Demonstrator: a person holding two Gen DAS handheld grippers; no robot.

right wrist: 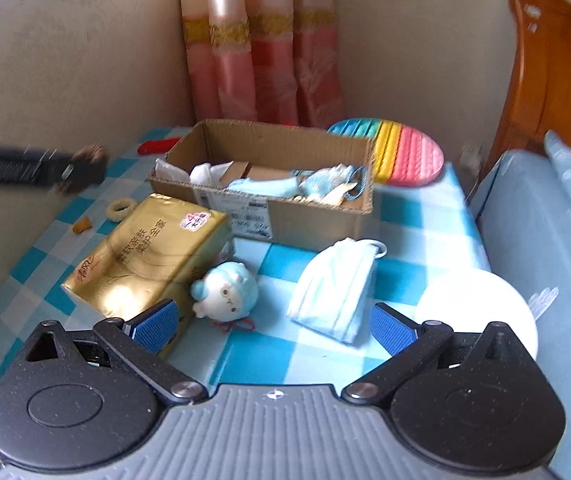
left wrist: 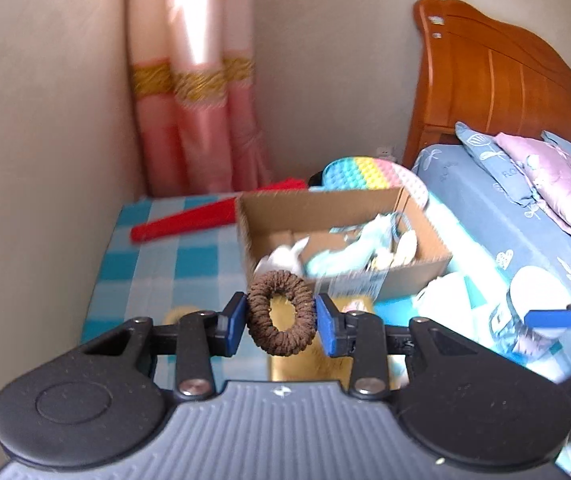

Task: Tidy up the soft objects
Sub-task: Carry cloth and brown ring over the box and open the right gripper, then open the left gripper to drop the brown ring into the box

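Brown and ribbed, the hair tie (left wrist: 280,313) is sitting upright between the blue pads of the left tongs (left wrist: 280,320), which are clamping it by its two sides and holding it in the air just short of the cardboard box (left wrist: 417,276). That box, standing on the checked bench (left wrist: 157,264), is already holding pale cloths and light blue soft things, so the step in hand looks like carrying the tie over the near wall for dropping in. The next move is likely calling for a little more reach forward until the tie is hanging above the open interior, then a widening of the pads so that it is falling clear rather than catching on the rim. The right tongs (right wrist: 277,326) are standing wide apart with nothing between them, hovering low over the bench between the small plush toy (right wrist: 225,290) and the folded face masks (right wrist: 335,288), both lying loose in front of the box. Either one seems a fair candidate for the following pick, though which is meant cannot be told. A gold tissue pack (right wrist: 145,252) is lying just beside the toy.
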